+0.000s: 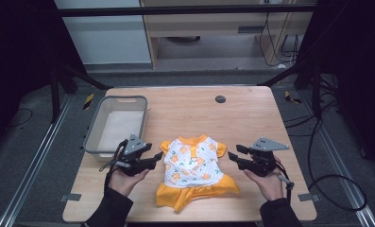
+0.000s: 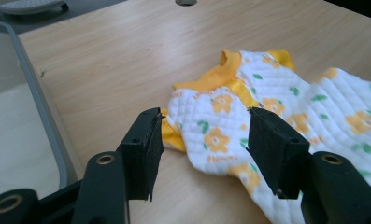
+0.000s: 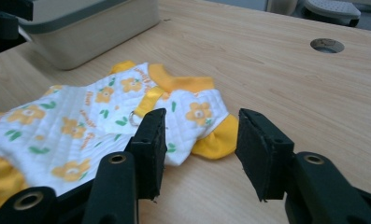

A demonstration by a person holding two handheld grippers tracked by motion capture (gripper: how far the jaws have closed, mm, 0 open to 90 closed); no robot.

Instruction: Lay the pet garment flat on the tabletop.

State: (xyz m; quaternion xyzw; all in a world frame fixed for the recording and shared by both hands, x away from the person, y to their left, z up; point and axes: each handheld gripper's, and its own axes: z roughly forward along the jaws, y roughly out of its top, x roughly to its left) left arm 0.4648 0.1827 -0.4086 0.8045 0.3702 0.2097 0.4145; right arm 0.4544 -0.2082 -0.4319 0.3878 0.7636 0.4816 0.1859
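Both grippers wide open, holding nothing: left gripper (image 1: 153,157) beside dress (image 1: 193,170) sleeve, right gripper (image 1: 234,153) beside other sleeve. Dress flat mid-table (image 1: 251,113). Print lettering on it too blurred to read.

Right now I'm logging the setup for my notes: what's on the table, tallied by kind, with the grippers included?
Garments: 1, a white and yellow flowered dress
Bins: 1, a grey basket
Grippers: 2, left gripper and right gripper, both open beside the dress
Total: 4
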